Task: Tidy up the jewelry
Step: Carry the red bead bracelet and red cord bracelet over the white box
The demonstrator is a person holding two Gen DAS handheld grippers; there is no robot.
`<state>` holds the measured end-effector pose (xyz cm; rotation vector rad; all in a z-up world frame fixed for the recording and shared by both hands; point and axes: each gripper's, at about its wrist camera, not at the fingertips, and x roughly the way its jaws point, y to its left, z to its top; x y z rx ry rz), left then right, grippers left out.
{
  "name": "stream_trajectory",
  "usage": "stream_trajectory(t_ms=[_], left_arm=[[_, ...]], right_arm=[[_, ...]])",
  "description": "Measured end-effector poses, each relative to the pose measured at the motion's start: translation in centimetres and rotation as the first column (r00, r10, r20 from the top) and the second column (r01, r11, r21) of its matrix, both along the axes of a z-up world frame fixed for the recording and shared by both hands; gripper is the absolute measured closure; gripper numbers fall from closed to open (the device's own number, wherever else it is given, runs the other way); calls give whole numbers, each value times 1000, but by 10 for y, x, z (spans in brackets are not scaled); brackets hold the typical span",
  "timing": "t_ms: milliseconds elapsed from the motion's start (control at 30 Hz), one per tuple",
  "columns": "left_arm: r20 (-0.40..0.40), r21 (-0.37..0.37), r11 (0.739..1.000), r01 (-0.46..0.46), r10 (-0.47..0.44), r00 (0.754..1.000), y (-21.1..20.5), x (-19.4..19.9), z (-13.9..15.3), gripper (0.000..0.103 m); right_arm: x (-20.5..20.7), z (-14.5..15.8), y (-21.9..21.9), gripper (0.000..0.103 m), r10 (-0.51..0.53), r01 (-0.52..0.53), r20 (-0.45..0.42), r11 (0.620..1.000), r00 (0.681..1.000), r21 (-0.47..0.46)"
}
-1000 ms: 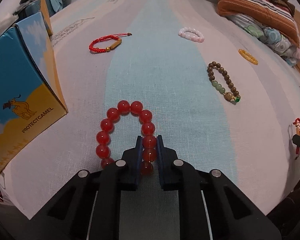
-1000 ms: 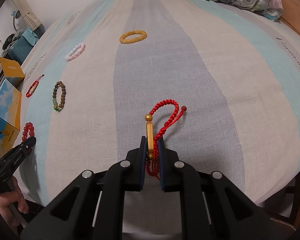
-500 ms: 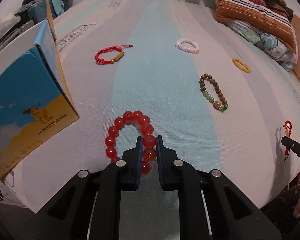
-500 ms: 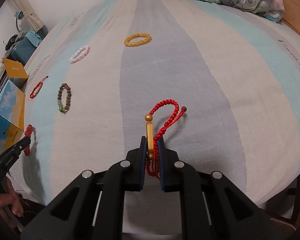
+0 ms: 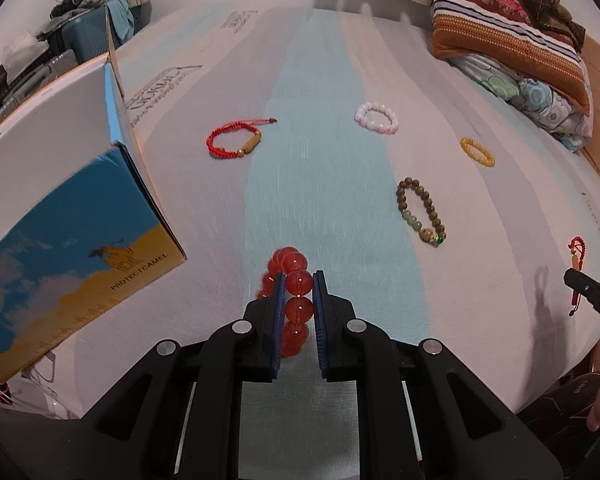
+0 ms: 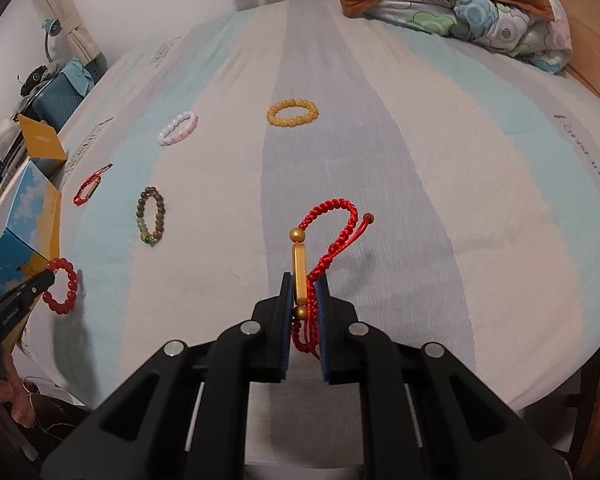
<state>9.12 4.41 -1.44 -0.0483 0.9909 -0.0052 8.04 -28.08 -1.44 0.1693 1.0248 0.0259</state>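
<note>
We are lifting both catches off the striped bed sheet (image 5: pixel 324 184): left gripper (image 5: pixel 296 280) jaws clamping the red glass-bead bracelet (image 5: pixel 294 292), right gripper (image 6: pixel 304 284) jaws pinching the red braided cord bracelet with gold tube (image 6: pixel 328 232), both now hanging clear for boxing.

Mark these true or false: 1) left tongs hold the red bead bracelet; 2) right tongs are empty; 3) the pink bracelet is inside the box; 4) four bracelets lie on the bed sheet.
1) True. The left tongs are shut on the red bead bracelet.
2) False. The right tongs grip a red cord bracelet by its gold tube.
3) False. The pink bracelet lies on the bed sheet, apart from the box.
4) True: pink, yellow bracelet, brown bead bracelet, second red cord bracelet.
</note>
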Motion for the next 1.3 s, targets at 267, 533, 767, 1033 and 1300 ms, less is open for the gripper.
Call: stream_trajectory(t_ms=[267,533,767,1033,1300], left_arm=[[18,-18,1000,-4,5,1000,6,-3,21,91],[53,-20,999,-27,28,998,23,-7,51,91],[73,-25,997,-78,79,994,53,-14,76,91],[116,-37,990,-136,139,983,100,-21,110,91],[147,-50,981,-189,194,970,146,-33,135,91]], right_arm=[[3,21,19,93,35,-34,28,999,999,-17],[12,53,55,93,91,-90,70,996,993,-26],[20,73,99,93,157,-154,94,987,983,-38],[29,103,169,93,257,-251,128,966,958,-60],[37,131,247,93,358,-350,162,934,919,-75]])
